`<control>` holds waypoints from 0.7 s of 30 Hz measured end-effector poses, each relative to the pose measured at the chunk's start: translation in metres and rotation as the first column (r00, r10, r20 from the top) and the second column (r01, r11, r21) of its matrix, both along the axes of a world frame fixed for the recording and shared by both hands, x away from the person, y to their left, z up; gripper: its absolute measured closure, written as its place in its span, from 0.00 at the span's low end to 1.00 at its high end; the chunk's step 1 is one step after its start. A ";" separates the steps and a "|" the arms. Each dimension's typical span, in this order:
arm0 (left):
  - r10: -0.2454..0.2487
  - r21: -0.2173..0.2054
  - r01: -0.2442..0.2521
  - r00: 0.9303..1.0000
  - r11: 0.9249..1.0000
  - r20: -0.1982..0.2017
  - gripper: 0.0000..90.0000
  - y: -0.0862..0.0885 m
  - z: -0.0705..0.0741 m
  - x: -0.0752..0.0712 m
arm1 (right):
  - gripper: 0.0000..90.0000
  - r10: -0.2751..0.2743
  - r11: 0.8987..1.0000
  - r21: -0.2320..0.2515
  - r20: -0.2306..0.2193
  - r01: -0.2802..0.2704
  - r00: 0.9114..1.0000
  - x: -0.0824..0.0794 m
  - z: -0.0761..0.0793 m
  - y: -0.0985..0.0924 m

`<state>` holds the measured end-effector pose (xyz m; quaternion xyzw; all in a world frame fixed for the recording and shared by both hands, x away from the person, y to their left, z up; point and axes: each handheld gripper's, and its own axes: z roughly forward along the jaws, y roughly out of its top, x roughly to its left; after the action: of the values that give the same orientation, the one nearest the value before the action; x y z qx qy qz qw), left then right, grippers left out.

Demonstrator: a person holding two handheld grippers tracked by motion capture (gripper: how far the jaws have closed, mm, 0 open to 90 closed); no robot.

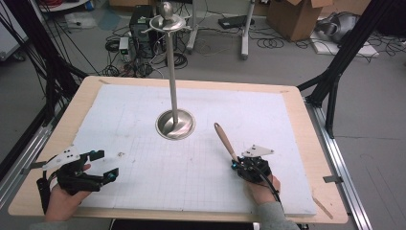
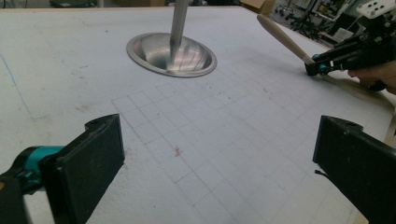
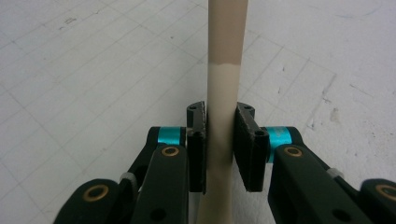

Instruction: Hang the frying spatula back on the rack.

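A long utensil handle, tan with a paler beige lower part, slants up off the white mat toward the stand. My right gripper is shut on it near its lower part. In the right gripper view both black pads of my right gripper press the pale part of the handle. The utensil's other end is hidden under the gripper. A metal stand with a round dished base and a tall pole stands mid-table. At the front left my left gripper rests open, holding nothing, over bare mat.
A white gridded mat covers most of the wooden table. The left gripper view shows the stand base ahead and the right gripper with the handle at far right. Cables, boxes and frame legs lie on the floor beyond.
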<state>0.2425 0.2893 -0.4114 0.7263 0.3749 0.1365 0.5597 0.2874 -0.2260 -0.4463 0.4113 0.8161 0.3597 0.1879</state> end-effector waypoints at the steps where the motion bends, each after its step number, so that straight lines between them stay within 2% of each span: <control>1: 0.001 0.000 -0.001 1.000 1.000 0.001 0.03 0.000 0.000 0.000 | 0.85 0.003 1.000 0.006 -0.005 -0.003 1.000 0.000 0.000 0.000; 9: 0.001 0.000 -0.001 1.000 1.000 0.000 0.03 0.000 0.000 0.000 | 0.86 0.028 0.997 0.066 -0.035 -0.025 0.999 0.001 0.001 -0.003; 13: -0.001 0.004 0.001 1.000 1.000 0.001 0.03 0.000 0.000 0.000 | 0.86 0.047 0.998 0.053 -0.029 -0.046 0.998 -0.001 0.002 -0.001; 21: 0.000 0.002 0.000 1.000 1.000 0.002 0.03 0.000 0.000 0.000 | 0.86 0.062 0.996 0.067 -0.014 -0.061 0.998 -0.001 0.011 -0.003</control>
<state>0.2428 0.2896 -0.4116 0.7268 0.3745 0.1376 0.5592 0.2860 -0.2293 -0.4350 0.3946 0.8176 0.3890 0.1566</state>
